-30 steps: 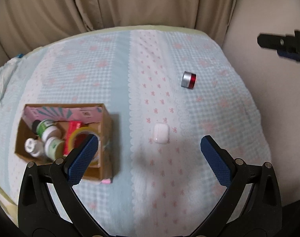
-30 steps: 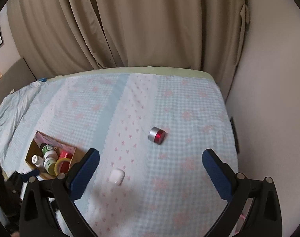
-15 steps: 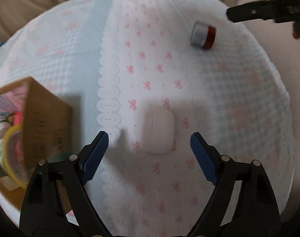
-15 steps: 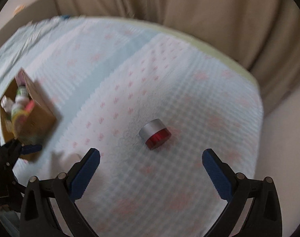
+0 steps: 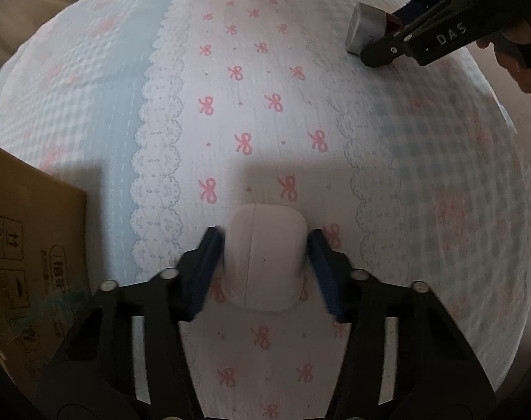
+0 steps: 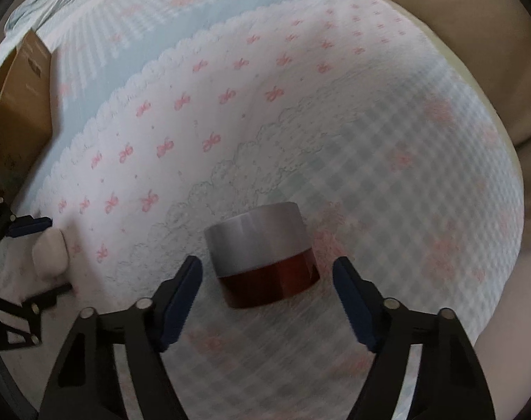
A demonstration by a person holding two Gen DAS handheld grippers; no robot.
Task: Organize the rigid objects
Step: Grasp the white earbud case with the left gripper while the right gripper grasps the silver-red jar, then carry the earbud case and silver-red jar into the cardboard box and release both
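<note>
Left gripper [image 5: 267,266] points steeply down at a bedspread [image 5: 251,112] printed with pink bows and pale blue checks. Its blue pads press both sides of a white earbud case [image 5: 267,260], which lies flat on the cloth between them. A cardboard box [image 5: 27,241] stands at the left edge, apart from the case. At upper right, the right gripper [image 5: 377,40] reaches in from the side around a small jar [image 5: 365,31] with a silver lid; contact there cannot be judged. Fingers of a hand [image 5: 521,66] show behind it.
</note>
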